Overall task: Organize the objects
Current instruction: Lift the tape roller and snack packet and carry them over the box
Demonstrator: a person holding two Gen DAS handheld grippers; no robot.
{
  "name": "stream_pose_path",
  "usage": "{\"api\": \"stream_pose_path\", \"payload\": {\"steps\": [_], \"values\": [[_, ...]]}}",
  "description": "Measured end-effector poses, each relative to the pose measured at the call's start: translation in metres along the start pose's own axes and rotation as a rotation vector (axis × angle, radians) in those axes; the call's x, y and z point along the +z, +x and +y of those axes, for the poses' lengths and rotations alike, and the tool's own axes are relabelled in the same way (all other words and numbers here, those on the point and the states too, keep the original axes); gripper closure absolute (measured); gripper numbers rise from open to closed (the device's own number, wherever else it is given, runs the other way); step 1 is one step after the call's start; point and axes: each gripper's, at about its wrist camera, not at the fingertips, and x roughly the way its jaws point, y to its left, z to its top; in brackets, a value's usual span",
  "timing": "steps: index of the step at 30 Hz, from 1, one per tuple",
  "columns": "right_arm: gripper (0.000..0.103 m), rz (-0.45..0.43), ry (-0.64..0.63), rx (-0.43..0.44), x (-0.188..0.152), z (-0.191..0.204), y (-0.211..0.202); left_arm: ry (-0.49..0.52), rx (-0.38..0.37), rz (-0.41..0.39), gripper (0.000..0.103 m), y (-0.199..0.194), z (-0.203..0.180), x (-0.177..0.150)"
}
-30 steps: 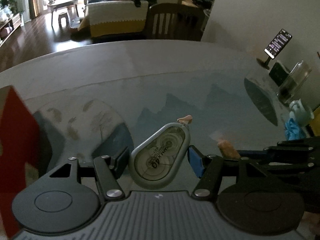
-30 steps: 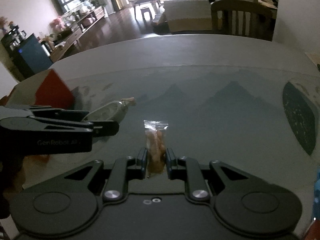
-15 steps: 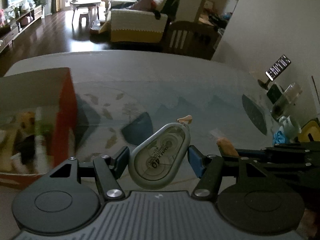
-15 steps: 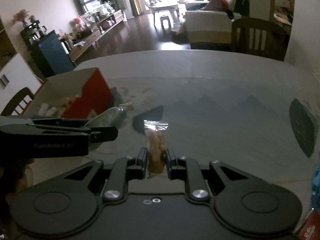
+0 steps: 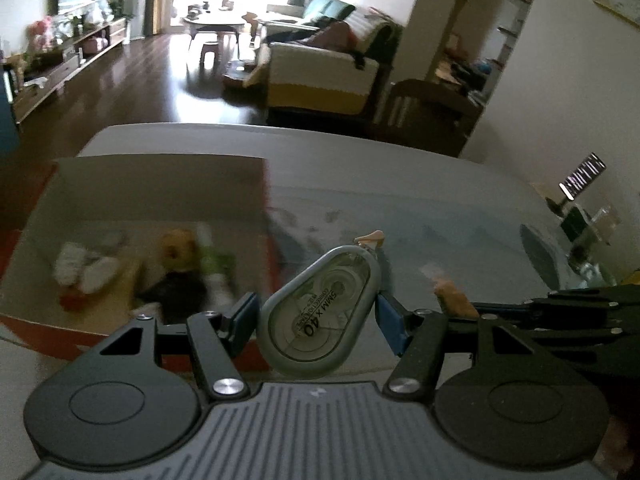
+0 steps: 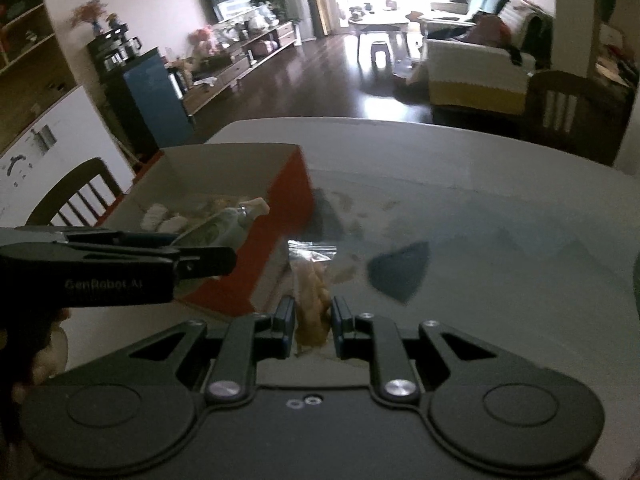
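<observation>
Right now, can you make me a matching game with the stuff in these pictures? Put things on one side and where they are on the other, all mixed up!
Things:
1. correction tape
2. snack packet
3. red box
4. phone on a stand

Places:
A. standing on the table, open at the top, with items inside
B. clamped in the left gripper
C. by the wall at the table's far right
D. clamped in the right gripper

Pairs: 1-B, 2-D, 3-A, 4-C
</observation>
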Motion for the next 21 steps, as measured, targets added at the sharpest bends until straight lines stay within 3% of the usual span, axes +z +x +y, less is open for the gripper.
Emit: {"api": "stream_pose_path", "payload": {"steps": [12, 21], "values": [[0.084, 0.011, -0.043, 0.026, 0.03, 0.064, 0.046, -0.028, 0.093, -0.007, 0.04, -0.015, 0.09, 0.008], [0.084, 0.036, -0.082, 0.026, 0.05, 0.102, 0.087, -0.002, 0.162, 0.009, 0.04, 0.001, 0.14, 0.029]]}}
